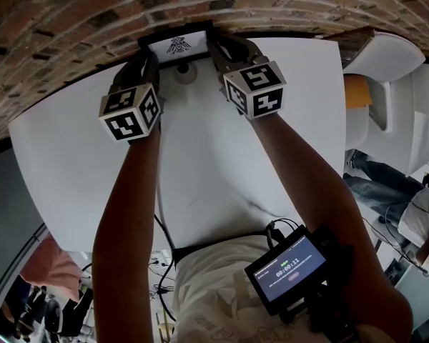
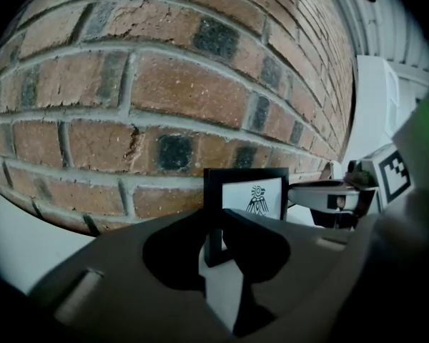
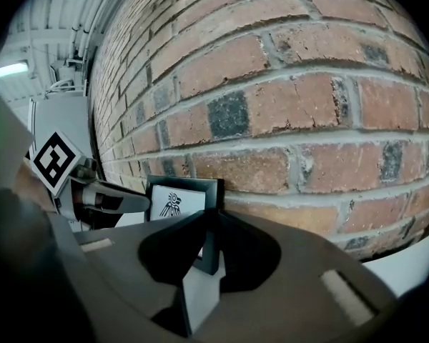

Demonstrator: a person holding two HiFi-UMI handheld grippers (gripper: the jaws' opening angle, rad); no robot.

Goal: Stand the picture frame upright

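Note:
A black picture frame [image 1: 177, 45] with a white sheet and a bird figure stands upright at the far edge of the white table [image 1: 86, 163], close to the brick wall [image 1: 71, 20]. My left gripper [image 1: 147, 58] is shut on its left side bar. In the left gripper view the picture frame [image 2: 254, 199] rises between the left gripper's [image 2: 214, 238] jaws. My right gripper [image 1: 219, 48] is shut on the right side bar. The right gripper view shows that bar of the picture frame [image 3: 173, 202] pinched in the right gripper [image 3: 209, 241].
A small grey round thing [image 1: 186, 73] lies on the table just in front of the frame. White chairs [image 1: 393, 70] and an orange cushion [image 1: 357, 91] stand to the right. People sit at the lower left and right. A screen device [image 1: 289, 266] hangs on my chest.

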